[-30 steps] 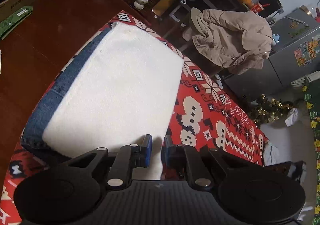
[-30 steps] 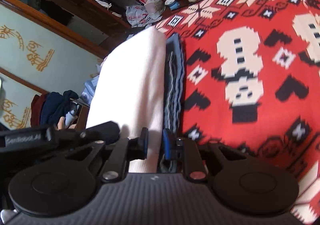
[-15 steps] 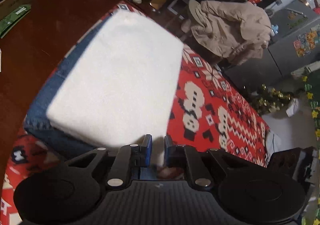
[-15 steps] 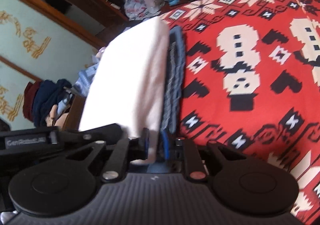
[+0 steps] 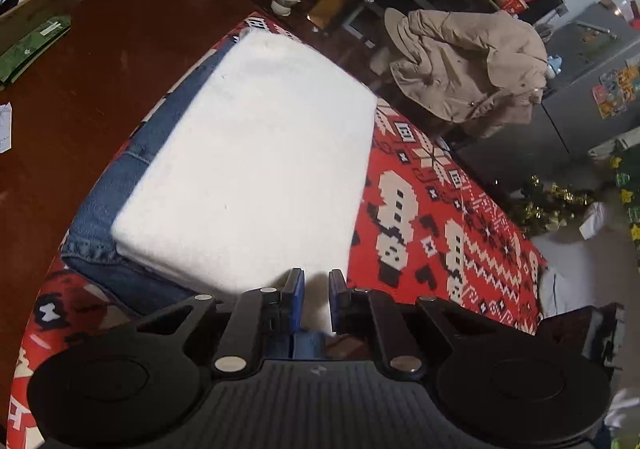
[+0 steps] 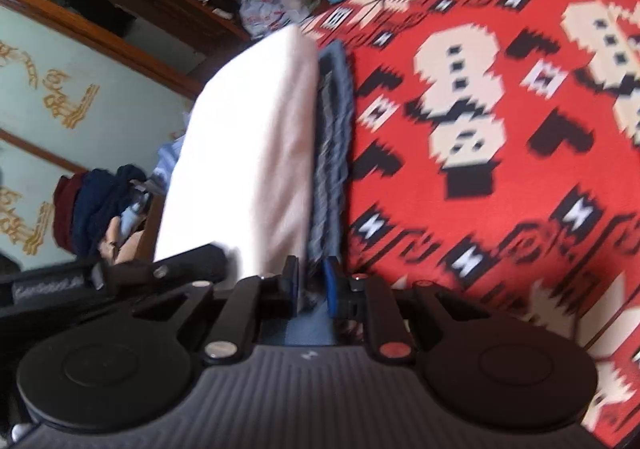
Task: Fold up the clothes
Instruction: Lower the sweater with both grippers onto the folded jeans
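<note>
Denim garment (image 5: 100, 209) and white garment (image 5: 256, 169) form a squared stack in the left wrist view, white on top, both on the red patterned cloth (image 5: 440, 233) over the tabletop. We judge the folding of these two done; whether more clothes remain we cannot tell. The left tongs (image 5: 316, 289) sit at the stack's near edge, narrowly parted, with white and denim fabric between them; a true grip we cannot confirm.

In the right wrist view the stack appears edge-on. The right tongs (image 6: 312, 281) straddle its near end, denim layers (image 6: 332, 153) between the pads, seemingly pinched.
</note>
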A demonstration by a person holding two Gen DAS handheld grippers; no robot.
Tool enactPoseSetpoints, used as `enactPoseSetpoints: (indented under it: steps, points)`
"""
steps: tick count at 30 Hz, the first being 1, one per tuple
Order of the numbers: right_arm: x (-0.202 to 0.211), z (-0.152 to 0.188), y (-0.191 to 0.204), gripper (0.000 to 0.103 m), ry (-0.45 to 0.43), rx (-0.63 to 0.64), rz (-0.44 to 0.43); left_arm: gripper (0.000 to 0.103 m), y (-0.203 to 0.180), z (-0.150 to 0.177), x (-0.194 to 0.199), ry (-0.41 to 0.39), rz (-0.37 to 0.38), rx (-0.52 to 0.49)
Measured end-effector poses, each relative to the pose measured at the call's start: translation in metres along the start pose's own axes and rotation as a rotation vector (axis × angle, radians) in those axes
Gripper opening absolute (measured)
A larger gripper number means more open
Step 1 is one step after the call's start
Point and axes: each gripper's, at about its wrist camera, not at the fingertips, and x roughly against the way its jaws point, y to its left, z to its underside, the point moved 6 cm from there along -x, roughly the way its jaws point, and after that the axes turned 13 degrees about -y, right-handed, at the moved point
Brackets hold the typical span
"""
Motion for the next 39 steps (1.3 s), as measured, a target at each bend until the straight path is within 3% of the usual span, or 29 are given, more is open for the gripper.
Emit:
enactPoseSetpoints:
  steps: [5, 17, 29, 32, 39]
  points:
    - [0.013, 0.01, -0.002, 0.017, 0.019, 0.031, -0.025, 0.011, 0.0, 0.007, 0.009, 0.009, 0.035, 0.005]
    - [-0.018, -0.037, -0.021, 0.017, -0.067, -0.099, 0.019, 0.011, -0.008, -0.023, -0.015, -0.037, 0.008, 0.033]
    - [0.014, 0.011, -0.002, 0.018, 0.013, 0.017, -0.056, 0.011, -0.005, 0.006, 0.008, -0.003, 0.076, 0.027]
    - [0.016, 0.003, 0.0, 0.018, -0.009, 0.043, -0.041, 0.011, -0.001, -0.002, 0.007, -0.017, 0.06, 0.036]
    - [-0.016, -0.042, -0.01, 0.018, -0.039, -0.025, -0.014, 0.011, -0.002, -0.033, -0.012, -0.034, 0.016, 0.028]
